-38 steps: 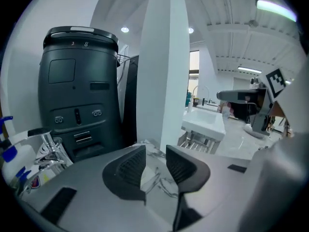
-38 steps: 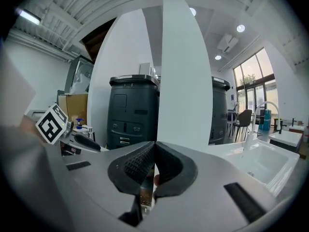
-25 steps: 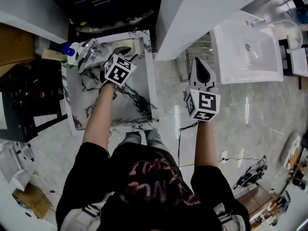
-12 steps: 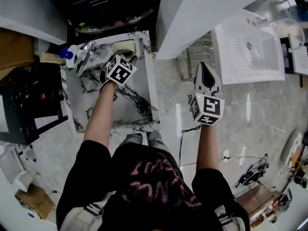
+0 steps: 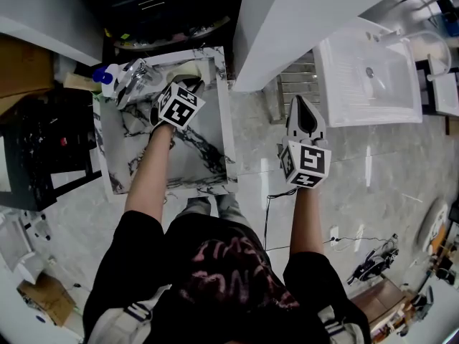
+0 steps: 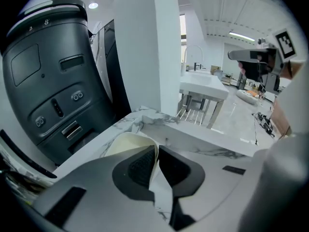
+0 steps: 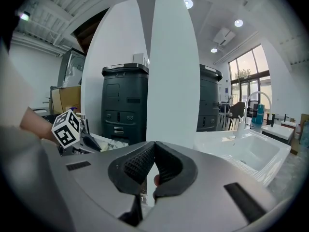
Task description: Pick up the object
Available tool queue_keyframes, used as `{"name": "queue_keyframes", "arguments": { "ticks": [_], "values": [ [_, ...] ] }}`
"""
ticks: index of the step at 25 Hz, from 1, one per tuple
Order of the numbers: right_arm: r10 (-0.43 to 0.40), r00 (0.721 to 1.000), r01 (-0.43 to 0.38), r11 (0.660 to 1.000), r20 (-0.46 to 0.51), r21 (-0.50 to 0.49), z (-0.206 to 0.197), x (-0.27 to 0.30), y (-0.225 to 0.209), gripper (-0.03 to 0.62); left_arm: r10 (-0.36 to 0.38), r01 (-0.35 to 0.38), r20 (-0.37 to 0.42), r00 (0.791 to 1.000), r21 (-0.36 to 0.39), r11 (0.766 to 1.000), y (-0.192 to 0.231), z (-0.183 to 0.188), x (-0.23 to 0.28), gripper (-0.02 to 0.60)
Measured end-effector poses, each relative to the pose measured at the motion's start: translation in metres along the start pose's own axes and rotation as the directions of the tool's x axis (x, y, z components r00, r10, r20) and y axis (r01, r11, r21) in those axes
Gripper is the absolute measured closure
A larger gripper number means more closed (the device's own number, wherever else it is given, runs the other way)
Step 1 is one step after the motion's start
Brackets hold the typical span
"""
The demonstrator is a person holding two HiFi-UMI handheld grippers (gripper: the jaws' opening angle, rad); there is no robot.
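Note:
A cream tape roll [image 5: 183, 68] lies at the far edge of the marble table [image 5: 193, 149]. My left gripper [image 5: 192, 85] reaches over it. In the left gripper view the roll's thin wall [image 6: 126, 141] stands between the two pads of the left gripper [image 6: 156, 149], and the jaws are closing, pinching that wall. My right gripper [image 5: 301, 101] hangs over the floor to the right of the table, away from the roll. Seen in its own view, the right gripper [image 7: 154, 146] is shut with nothing between its tips.
A spray bottle with a blue cap [image 5: 102, 74] and a shiny wrapped item [image 5: 133, 74] sit at the table's far left corner. A white pillar [image 5: 287, 20] rises just right of the table. A white sink [image 5: 369, 70] stands farther right, a black bin [image 6: 53, 81] behind the table.
The left gripper has stayed at the tape roll with only a small shift. The right gripper has drifted slightly away from the body over the floor.

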State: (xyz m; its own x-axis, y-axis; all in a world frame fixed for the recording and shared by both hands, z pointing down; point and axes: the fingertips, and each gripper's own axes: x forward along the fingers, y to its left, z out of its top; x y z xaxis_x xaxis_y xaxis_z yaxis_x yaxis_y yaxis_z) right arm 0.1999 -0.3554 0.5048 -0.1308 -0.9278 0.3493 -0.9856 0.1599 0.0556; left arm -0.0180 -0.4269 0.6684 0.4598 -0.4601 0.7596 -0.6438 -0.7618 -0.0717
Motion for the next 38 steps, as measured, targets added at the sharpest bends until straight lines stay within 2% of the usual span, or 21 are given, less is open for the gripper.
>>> {"name": "queue_keyframes", "arguments": {
  "ticks": [6, 10, 13, 18, 23, 32, 38],
  "values": [
    [0.025, 0.999, -0.025, 1.000, 0.025, -0.002, 0.007, -0.007, 0.005, 0.579, 0.044, -0.042, 0.074, 0.996, -0.033, 0.999, -0.002, 0.016, -0.027, 0.545],
    [0.047, 0.998, -0.047, 0.999, 0.041, 0.002, 0.016, -0.013, 0.012, 0.579, 0.084, -0.076, 0.139, 0.987, -0.061, 0.995, -0.006, 0.032, -0.052, 0.545],
    [0.065, 0.996, -0.065, 0.998, 0.057, -0.002, 0.020, -0.020, 0.018, 0.579, 0.111, -0.099, 0.191, 0.975, -0.074, 0.992, -0.012, 0.044, -0.075, 0.545],
    [0.102, 0.991, -0.101, 0.995, 0.090, -0.013, 0.034, -0.033, 0.029, 0.579, 0.174, -0.150, 0.282, 0.943, -0.105, 0.983, -0.021, 0.068, -0.122, 0.545],
    [0.135, 0.984, -0.132, 0.991, 0.119, -0.029, 0.046, -0.048, 0.040, 0.579, 0.238, -0.197, 0.364, 0.901, -0.145, 0.970, -0.028, 0.088, -0.175, 0.545],
    [0.180, 0.965, -0.173, 0.984, 0.192, -0.052, 0.076, -0.080, 0.059, 0.580, 0.348, -0.280, 0.489, 0.800, -0.210, 0.937, -0.044, 0.106, -0.267, 0.545],
    [0.201, 0.952, -0.190, 0.979, 0.229, -0.070, 0.090, -0.102, 0.068, 0.579, 0.397, -0.299, 0.550, 0.735, -0.262, 0.918, -0.060, 0.107, -0.314, 0.545]
  ]
}}
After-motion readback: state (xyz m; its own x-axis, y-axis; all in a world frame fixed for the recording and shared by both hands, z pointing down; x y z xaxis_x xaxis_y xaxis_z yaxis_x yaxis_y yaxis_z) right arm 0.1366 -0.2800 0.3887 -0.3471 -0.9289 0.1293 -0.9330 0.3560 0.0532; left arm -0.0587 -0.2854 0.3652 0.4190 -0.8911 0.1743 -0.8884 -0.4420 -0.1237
